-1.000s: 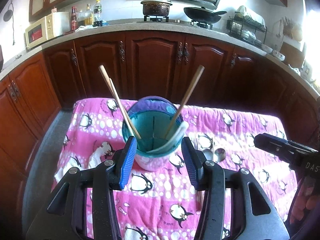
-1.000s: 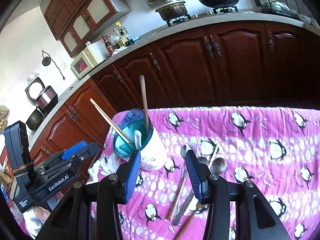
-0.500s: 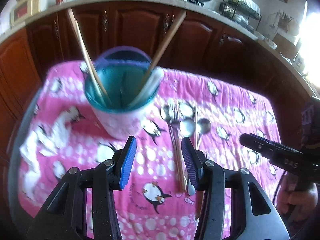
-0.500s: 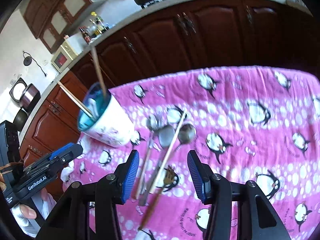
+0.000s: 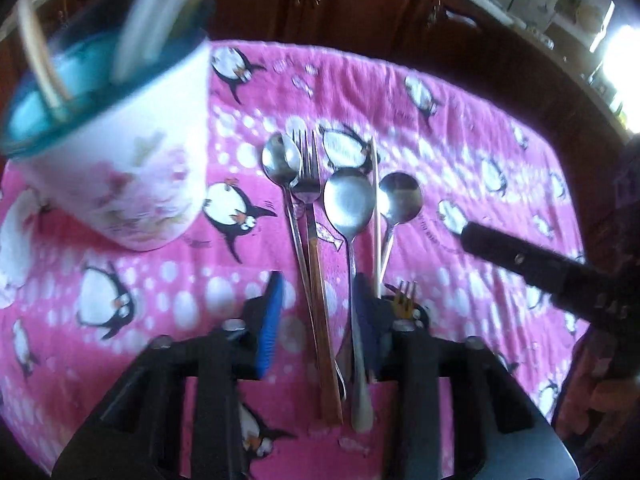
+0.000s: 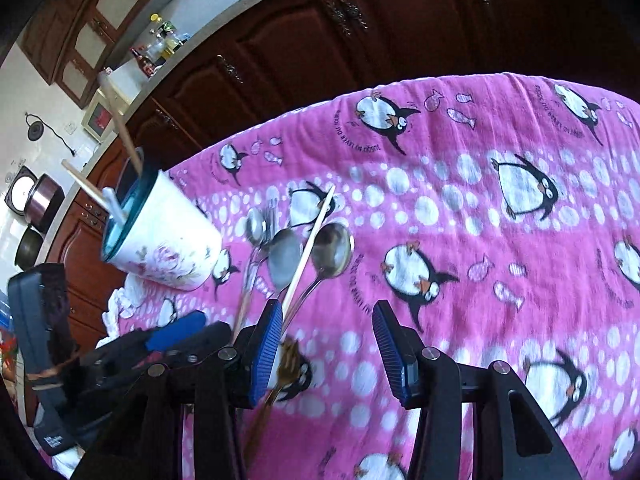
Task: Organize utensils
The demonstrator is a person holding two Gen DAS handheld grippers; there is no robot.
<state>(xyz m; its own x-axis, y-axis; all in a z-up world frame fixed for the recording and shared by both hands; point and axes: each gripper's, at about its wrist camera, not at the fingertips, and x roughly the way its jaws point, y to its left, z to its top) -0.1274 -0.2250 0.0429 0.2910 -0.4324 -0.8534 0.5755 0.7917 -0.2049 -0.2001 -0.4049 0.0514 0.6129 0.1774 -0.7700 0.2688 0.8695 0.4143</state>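
The step in hand looks like the pick-up: the left gripper point(image 5: 316, 312) has just been closing, its fingers astride the handles of the fork point(image 5: 310, 216) and big spoon point(image 5: 347, 204) without pressing them yet. The right gripper point(image 6: 323, 344) hovers open beside the chopstick point(image 6: 308, 252). Next, pinch one handle only. The holder cup point(image 5: 132, 168) stands far left; the tabletop point(image 6: 500, 280) lies free to the right.

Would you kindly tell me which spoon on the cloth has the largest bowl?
The middle spoon, lying between the fork and the chopstick.
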